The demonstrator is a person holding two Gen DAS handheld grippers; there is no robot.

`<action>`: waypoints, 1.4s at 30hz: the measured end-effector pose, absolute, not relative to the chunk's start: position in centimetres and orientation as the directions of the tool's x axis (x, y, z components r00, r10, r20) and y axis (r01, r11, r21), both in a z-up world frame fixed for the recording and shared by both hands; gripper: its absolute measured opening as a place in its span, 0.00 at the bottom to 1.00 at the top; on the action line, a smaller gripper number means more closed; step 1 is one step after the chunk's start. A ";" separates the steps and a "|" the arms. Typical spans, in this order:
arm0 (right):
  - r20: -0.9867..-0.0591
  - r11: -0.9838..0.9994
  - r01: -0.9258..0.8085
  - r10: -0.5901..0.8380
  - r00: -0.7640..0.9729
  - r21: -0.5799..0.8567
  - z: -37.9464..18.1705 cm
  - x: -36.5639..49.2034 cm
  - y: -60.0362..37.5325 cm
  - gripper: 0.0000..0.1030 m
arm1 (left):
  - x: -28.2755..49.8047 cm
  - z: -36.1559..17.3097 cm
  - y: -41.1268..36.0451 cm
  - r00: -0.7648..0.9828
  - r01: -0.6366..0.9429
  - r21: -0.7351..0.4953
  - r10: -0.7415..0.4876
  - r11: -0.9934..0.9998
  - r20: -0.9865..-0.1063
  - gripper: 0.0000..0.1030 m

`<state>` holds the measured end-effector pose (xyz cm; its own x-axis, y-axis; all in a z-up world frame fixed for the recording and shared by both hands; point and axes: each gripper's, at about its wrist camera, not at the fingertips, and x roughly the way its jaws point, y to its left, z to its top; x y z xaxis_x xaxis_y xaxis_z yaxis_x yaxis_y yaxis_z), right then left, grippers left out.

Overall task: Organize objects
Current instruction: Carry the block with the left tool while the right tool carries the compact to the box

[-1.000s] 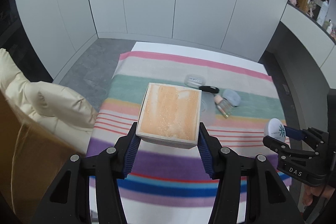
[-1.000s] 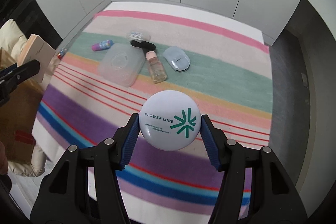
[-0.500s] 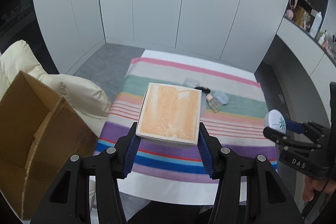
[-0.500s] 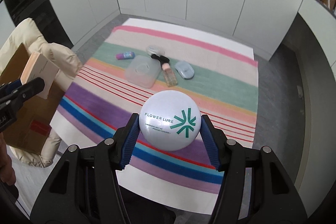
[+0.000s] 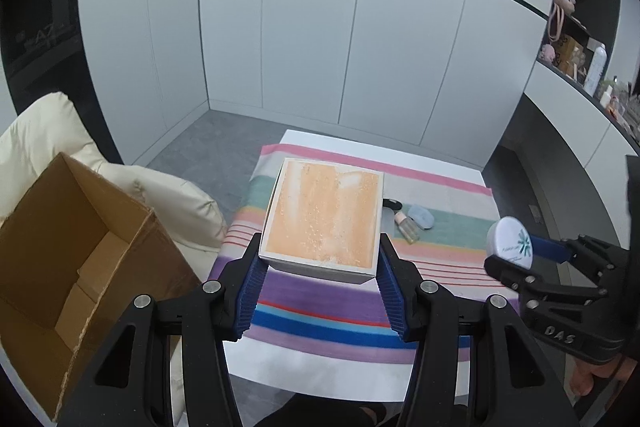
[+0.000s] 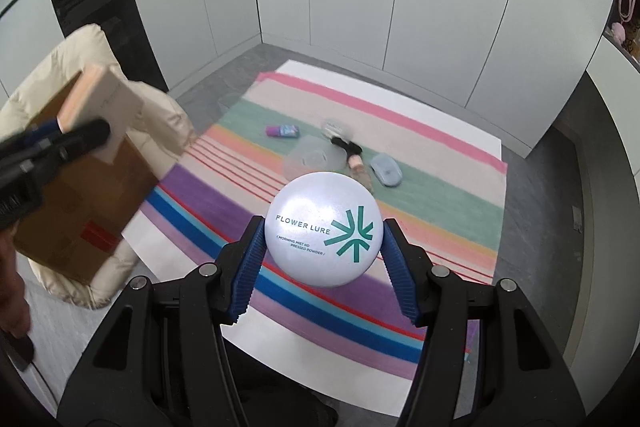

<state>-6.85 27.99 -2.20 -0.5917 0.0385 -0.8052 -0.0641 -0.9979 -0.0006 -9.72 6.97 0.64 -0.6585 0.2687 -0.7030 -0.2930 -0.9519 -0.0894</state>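
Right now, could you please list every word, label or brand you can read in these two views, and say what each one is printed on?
"FLOWER LURE": on the round white compact, beside a teal star-shaped logo, held in the right gripper.
"MORNING MIST HD PRESSED POWDER": smaller print under it on the same compact.
"DAS": raised letters on the right gripper's black body, seen from the left wrist view.
Faint print on the side of the square orange-topped box: too blurred to read.

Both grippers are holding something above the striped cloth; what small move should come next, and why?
Probably swing the left gripper left, over the open cardboard box. It is shut on the square orange-topped box, and the carton gapes just beside it. The right gripper, shut on the round powder compact, can follow.
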 end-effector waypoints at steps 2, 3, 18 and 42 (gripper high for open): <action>-0.794 -0.998 -0.055 0.021 -0.607 0.016 -1.8 -6.9 27.6 0.58 | -9.7 0.5 6.6 -0.660 -0.285 -0.087 0.261 -0.955 -0.704 0.52; -0.796 -0.999 -0.050 0.018 -0.605 0.016 -1.9 -7.0 27.3 0.58 | -9.7 0.5 6.4 -0.663 -0.281 -0.084 0.257 -0.956 -0.703 0.52; -0.800 -0.999 0.014 -0.042 -0.598 0.043 -2.2 -9.7 22.5 0.59 | -9.2 0.5 1.4 -0.697 -0.208 -0.075 0.202 -0.975 -0.688 0.52; -0.787 -0.981 0.193 -0.144 -0.599 0.033 -1.9 -12.7 11.5 0.59 | -7.8 0.4 -10.7 -0.727 -0.004 -0.082 0.059 -0.997 -0.684 0.52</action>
